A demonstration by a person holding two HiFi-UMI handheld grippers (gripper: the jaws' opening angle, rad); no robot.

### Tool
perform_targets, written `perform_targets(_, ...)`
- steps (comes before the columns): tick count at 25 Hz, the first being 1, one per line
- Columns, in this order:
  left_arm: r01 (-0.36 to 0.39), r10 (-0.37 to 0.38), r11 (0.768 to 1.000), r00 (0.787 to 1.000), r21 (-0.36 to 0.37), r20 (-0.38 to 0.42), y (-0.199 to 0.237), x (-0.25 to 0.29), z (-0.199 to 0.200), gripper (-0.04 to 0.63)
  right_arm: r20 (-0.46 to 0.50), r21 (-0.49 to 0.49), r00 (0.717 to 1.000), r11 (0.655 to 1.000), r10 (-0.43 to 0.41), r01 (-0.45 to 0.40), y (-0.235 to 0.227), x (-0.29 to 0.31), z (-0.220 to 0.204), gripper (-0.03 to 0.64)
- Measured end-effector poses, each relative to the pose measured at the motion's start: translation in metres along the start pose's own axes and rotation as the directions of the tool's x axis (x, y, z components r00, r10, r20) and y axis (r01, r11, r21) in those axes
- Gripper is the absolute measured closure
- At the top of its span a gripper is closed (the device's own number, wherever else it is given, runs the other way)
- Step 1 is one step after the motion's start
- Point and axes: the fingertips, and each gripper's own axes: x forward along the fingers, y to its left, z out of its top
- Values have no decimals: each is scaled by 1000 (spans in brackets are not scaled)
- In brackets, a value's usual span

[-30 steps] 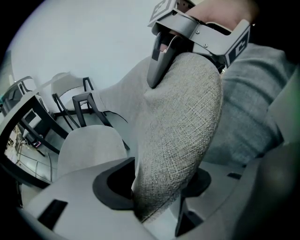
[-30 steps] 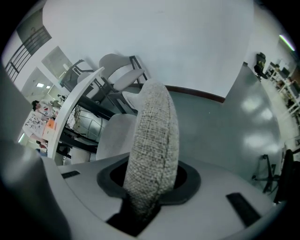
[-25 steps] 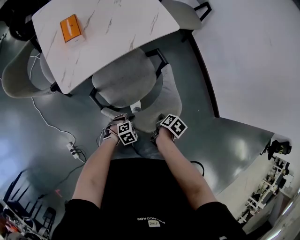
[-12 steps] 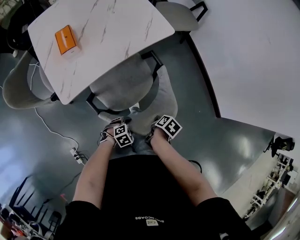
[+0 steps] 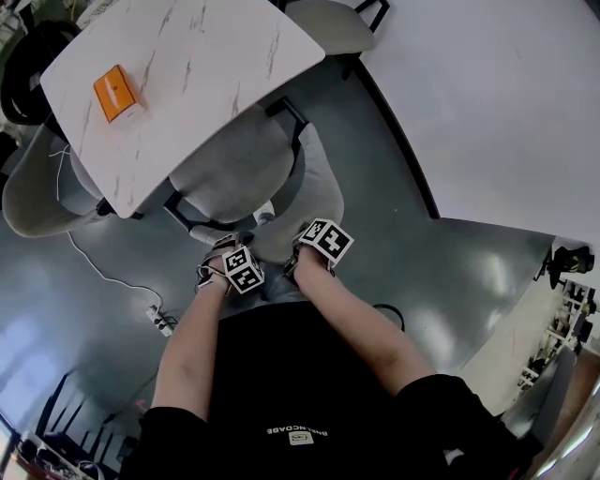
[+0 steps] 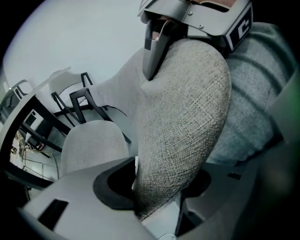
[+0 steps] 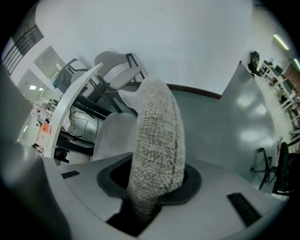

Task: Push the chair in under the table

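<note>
The grey fabric chair [image 5: 239, 164] stands with its seat partly beneath the white marble table [image 5: 197, 56]. Its curved backrest [image 5: 323, 192] faces me. My left gripper [image 5: 234, 264] is shut on the backrest's top edge [image 6: 183, 117], which fills the gap between its jaws [image 6: 157, 190]. My right gripper [image 5: 314, 246] is shut on the same edge [image 7: 157, 136] a little further right, and the fabric is pinched between its jaws [image 7: 150, 185]. The right gripper's body [image 6: 192, 18] shows at the top of the left gripper view.
An orange box [image 5: 114, 92] lies on the table. A second grey chair [image 5: 33, 192] stands at the left, a third [image 5: 328, 23] at the table's far end. A power strip with cable [image 5: 159, 322] lies on the dark floor. A white wall [image 5: 487, 103] runs along the right.
The chair has slid a little further beneath the table, with both grippers following it. Both grips on the backrest are unchanged.
</note>
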Motion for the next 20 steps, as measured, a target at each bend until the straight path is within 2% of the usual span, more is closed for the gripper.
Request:
perform_targets(5,-20,20,1000,999,5,-31,3,-3,-2,371,11,-13,1000,1000,12,-12,5,-1,0,480)
perform_targets(10,-19,22,999,998,44,-65,0,-9,-13,371,8,-13,1000,1000,19,-19,7,-3,-4,479)
perform_targets(13,-37,36,999,998,-23,-54,7,-13,-14,371,9,-15,1000,1000,26,-26,9,-1,-2,479)
perform_targets(15,-36,31,997,997,-68,-77,9,-16,-13,371,7,-18,999,999,34,-34,12,0,-1,475)
perform_targets(18,-26,17,996,994,-84,-105,4,-24,-11,371,-28,-33,998,998,48,-49,11,-2,-5,448)
perform_targets(20,-28,15,990,995,-136,-95,4,-33,-12,371,-60,-41,996,997,66,-69,14,-4,-7,421)
